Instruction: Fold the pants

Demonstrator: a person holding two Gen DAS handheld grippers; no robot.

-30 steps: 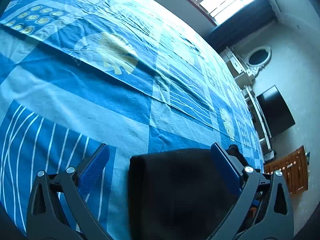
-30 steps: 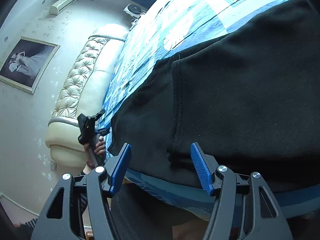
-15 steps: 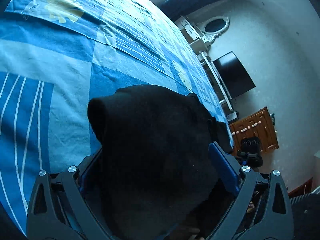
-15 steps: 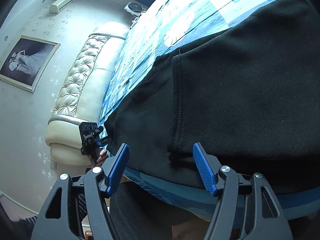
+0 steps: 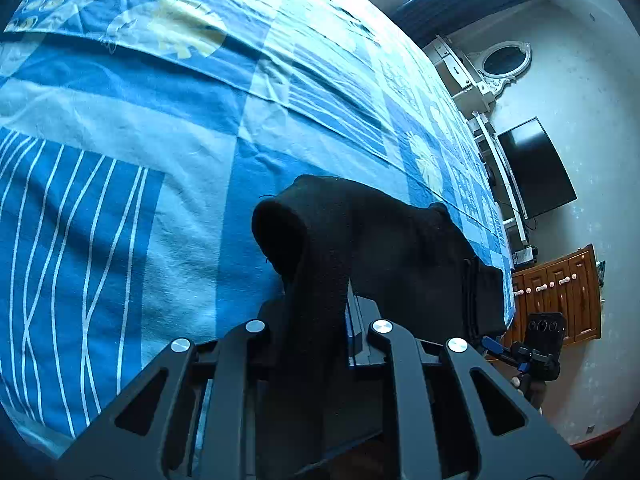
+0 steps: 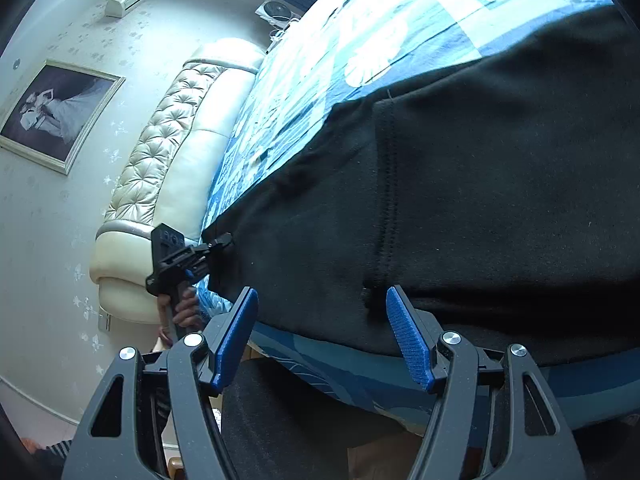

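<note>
The black pants lie on the blue patterned bedspread near the bed's front edge. My left gripper is shut on a corner of the pants, and the cloth bunches up between its fingers. It also shows in the right wrist view, pinching the pants' far corner. My right gripper is open, its blue pads on either side of the pants' near edge, just off the bed. It appears small in the left wrist view.
A cream tufted headboard stands at the bed's left end. A framed picture hangs on the wall. A television, a white dresser with an oval mirror and a wooden cabinet line the far wall.
My left gripper has closed on the pants' corner, which now bunches between its fingers. My right gripper stays open at the near edge, almost unmoved.
</note>
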